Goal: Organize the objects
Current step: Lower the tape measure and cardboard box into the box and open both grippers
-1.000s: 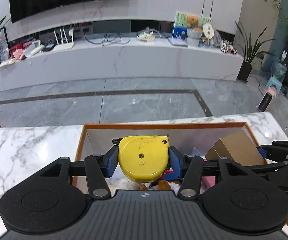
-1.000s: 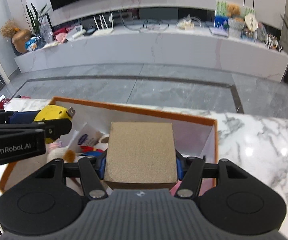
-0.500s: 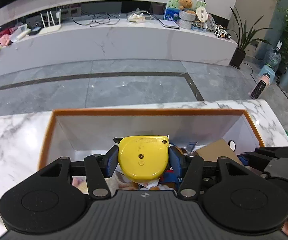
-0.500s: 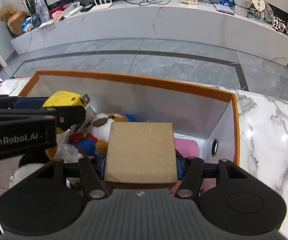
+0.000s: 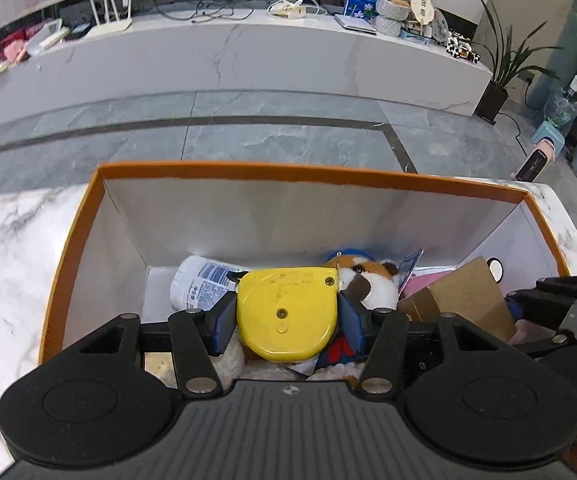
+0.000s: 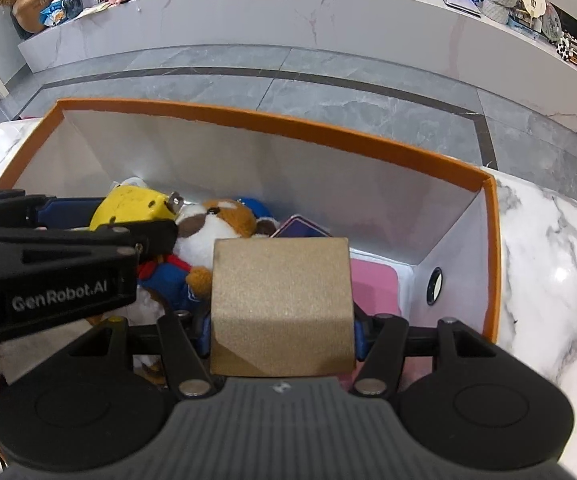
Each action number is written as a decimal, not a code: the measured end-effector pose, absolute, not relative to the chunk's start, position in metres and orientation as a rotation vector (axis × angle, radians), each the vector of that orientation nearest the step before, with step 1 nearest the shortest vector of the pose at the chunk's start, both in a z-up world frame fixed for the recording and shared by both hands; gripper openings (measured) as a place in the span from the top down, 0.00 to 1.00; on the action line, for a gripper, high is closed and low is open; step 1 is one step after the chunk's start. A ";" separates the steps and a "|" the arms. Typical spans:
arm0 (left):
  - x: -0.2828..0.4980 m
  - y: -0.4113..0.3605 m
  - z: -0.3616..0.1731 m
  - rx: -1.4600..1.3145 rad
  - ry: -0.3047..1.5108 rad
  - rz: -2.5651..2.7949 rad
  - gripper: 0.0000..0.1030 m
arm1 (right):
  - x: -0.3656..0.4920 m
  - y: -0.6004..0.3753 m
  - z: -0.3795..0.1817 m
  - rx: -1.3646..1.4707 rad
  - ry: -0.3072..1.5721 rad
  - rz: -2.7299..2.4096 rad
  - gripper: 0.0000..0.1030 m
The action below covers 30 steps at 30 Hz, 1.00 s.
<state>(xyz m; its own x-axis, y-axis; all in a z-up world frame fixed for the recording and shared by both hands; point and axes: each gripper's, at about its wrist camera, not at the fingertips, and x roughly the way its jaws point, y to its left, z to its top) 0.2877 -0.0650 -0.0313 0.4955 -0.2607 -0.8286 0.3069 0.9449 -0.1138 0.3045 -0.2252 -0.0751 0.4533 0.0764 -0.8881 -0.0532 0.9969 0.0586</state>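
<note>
A yellow tape measure (image 5: 286,314) is being pinched by the left gripper (image 5: 286,320) over the orange-rimmed box (image 5: 288,174). A brown cardboard box (image 6: 282,306) is being clamped by the right gripper (image 6: 282,330) at the right. The plush dog (image 6: 208,226) is being partly hidden beneath.

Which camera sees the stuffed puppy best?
The right wrist view: the plush dog shows its face, white chest and blue outfit inside the orange-rimmed box. In the left wrist view only its head peeks out behind the yellow tape measure held in the left tongs.
</note>
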 end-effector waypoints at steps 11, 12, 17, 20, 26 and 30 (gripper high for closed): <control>0.291 -0.061 -0.033 0.046 1.032 -0.365 0.40 | 0.312 -0.225 -0.078 0.003 1.155 0.077 0.41; 0.291 -0.062 -0.033 0.052 1.034 -0.362 0.40 | 0.312 -0.225 -0.078 0.001 1.155 0.075 0.41; 0.288 -0.069 -0.032 0.075 1.036 -0.354 0.40 | 0.313 -0.223 -0.080 -0.006 1.153 0.070 0.40; 0.287 -0.070 -0.032 0.082 1.038 -0.352 0.40 | 0.314 -0.221 -0.080 -0.020 1.153 0.063 0.38; 0.283 -0.071 -0.032 0.089 1.033 -0.353 0.39 | 0.311 -0.218 -0.080 -0.050 1.154 0.063 0.35; 0.277 -0.069 -0.031 0.100 1.023 -0.353 0.39 | 0.309 -0.218 -0.078 -0.062 1.147 0.069 0.30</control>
